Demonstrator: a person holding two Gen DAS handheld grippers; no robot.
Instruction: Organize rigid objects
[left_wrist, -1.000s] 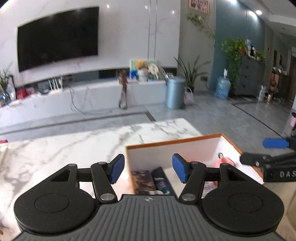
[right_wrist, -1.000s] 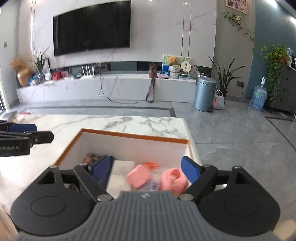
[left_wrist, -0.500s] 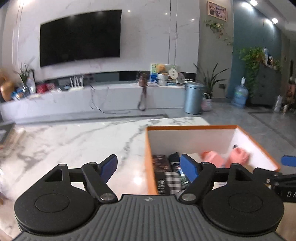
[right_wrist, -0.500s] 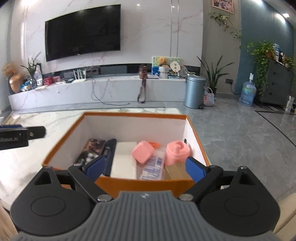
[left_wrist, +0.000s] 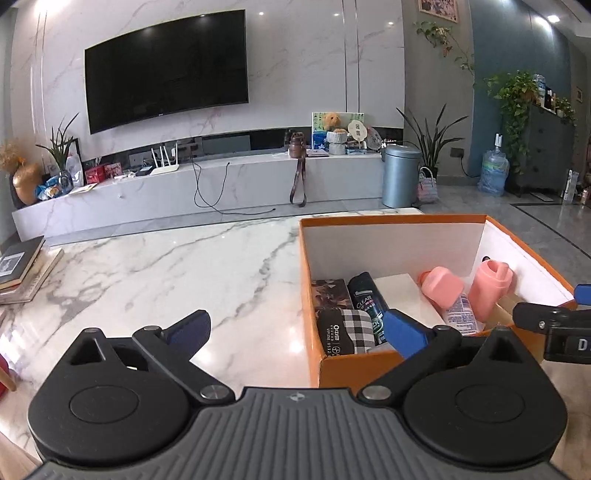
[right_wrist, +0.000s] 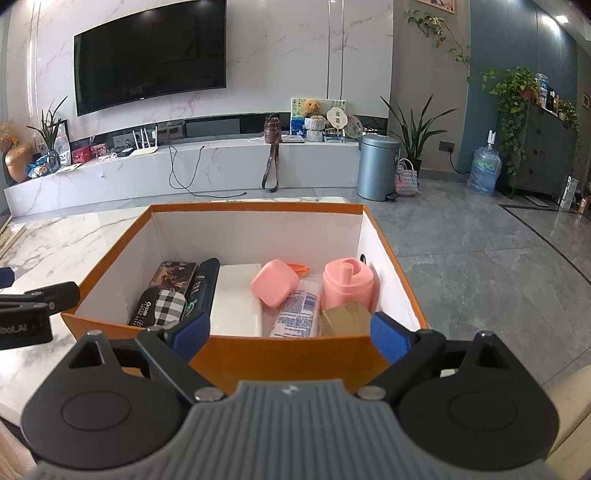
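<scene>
Box (right_wrist: 288, 354): you are approaching its near wall.
Left gripper (left_wrist: 295, 328): jaws opening, holding nothing.
Right gripper (right_wrist: 290, 330): jaws apart, empty; keep centring it.

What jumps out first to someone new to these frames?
The orange box at the marble table's right edge, packed with items: a pink dispenser near its right wall, a black bottle toward its left. Both grippers hang at its near side, empty: the right gripper open, the left gripper opening. A big TV dominates the far wall.
</scene>
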